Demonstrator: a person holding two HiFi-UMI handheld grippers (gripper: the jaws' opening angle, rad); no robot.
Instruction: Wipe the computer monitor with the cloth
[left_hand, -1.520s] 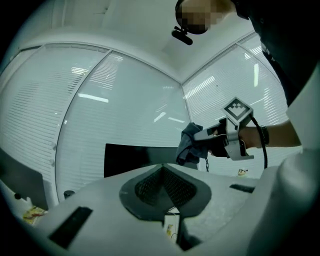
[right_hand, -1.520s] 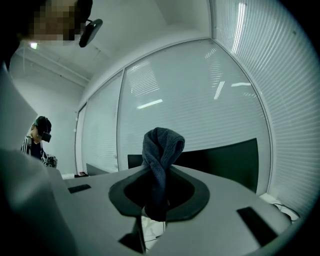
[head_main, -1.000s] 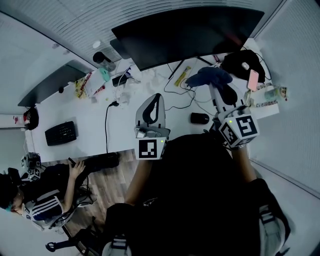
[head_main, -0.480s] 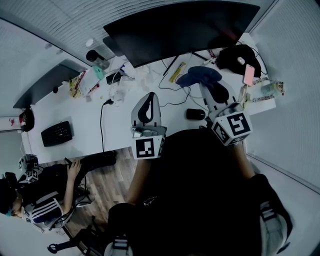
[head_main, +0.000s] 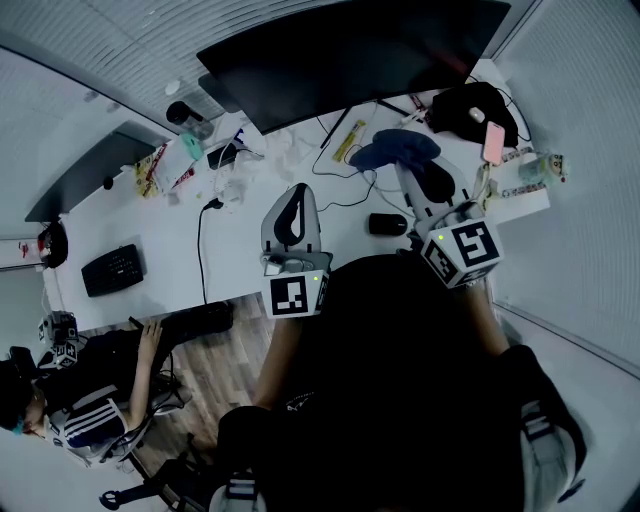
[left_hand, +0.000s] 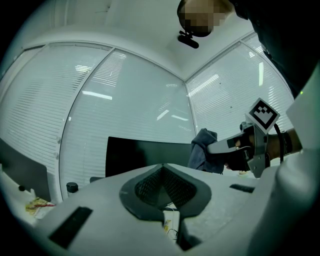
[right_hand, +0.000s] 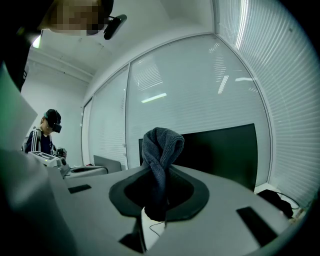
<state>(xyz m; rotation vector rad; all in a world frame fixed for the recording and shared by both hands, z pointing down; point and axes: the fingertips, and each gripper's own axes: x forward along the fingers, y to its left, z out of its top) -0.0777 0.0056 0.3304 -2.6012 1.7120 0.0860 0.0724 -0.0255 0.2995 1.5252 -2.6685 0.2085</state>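
Right gripper (right_hand: 159, 192) clamped on cloth (right_hand: 161, 142), cloth bunched upright before monitor (right_hand: 222, 150), left gripper (left_hand: 163, 172) pinched closed, empty, both above desk (head_main: 245, 250), mouse (head_main: 385, 224) near right gripper

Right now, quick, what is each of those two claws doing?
Left gripper: closed, nothing in it.
Right gripper: closed on the cloth.

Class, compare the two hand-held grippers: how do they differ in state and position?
The right hand-held gripper is shut on the blue-grey cloth; the left hand-held gripper is shut on nothing. The right one reaches nearer the monitor; the left one sits further back. Both face the monitor.
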